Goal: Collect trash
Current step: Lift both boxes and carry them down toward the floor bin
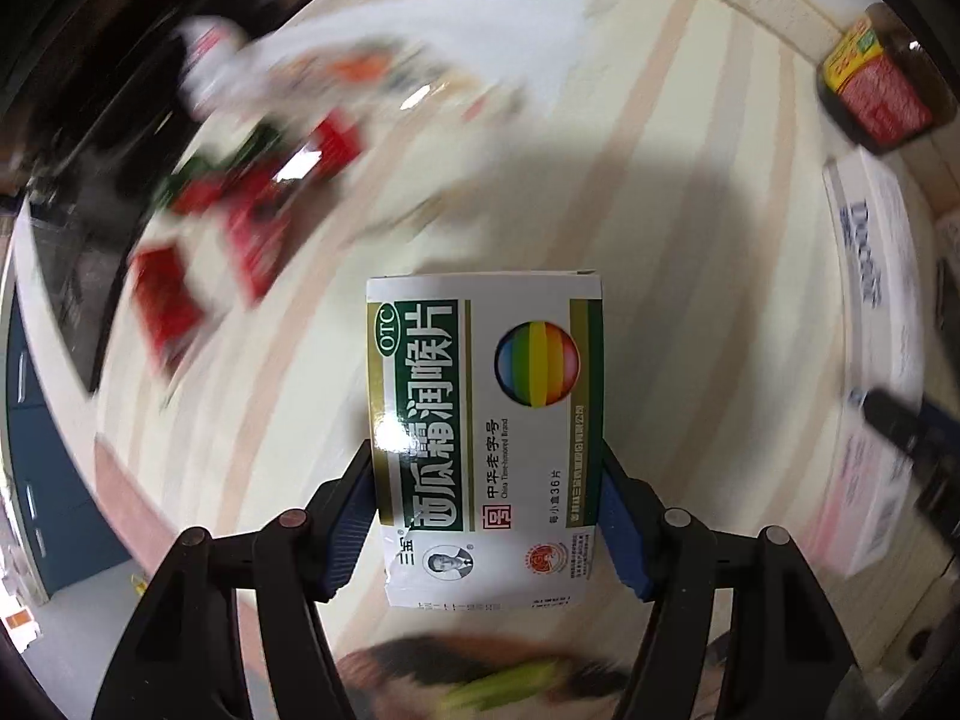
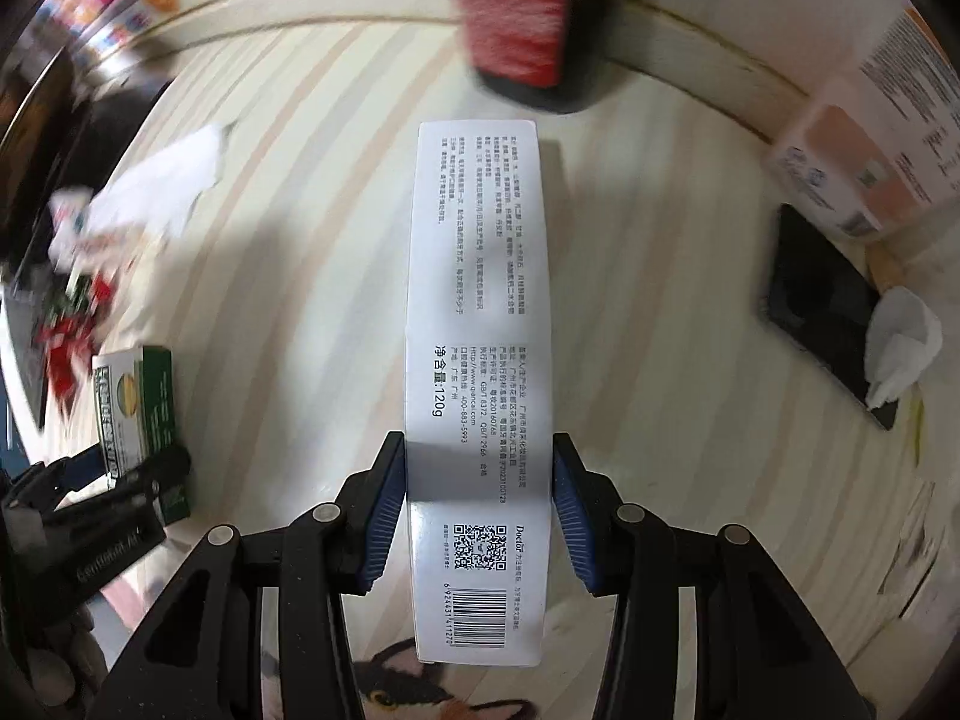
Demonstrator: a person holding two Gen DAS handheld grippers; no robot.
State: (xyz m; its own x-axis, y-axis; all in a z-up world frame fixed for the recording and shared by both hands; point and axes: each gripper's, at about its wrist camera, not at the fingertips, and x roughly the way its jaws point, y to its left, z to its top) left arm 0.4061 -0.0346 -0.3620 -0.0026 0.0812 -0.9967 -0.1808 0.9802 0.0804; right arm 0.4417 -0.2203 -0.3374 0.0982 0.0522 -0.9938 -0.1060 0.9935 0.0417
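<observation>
1. The left tongs [image 1: 486,516] are clamped on a green and white medicine box [image 1: 483,420], pads pressing its two long side edges near the bottom end, so its printed face looks up at the camera.
2. The right tongs [image 2: 477,516] are clamped on a long white toothpaste box [image 2: 477,372], gripped near its barcode end, with most of its length sticking out forward.
3. Both boxes appear lifted above a cream counter [image 2: 660,360] with pale stripes; gripping near one end probably leaves the far end free to drop into a bin.
4. In the right view the left tongs and the medicine box sit near the counter's left edge.
5. More likely trash lies toward the counter's far left corner: a white sheet of paper [image 1: 468,42] and blurred red and green wrappers [image 1: 240,204].
6. Near the right edge a black phone [image 2: 822,312] lies flat, a crumpled tissue [image 2: 900,348] resting on it.
7. A dark bottle with a red label [image 2: 528,30] stands at the far edge.
8. No bin is visible.
</observation>
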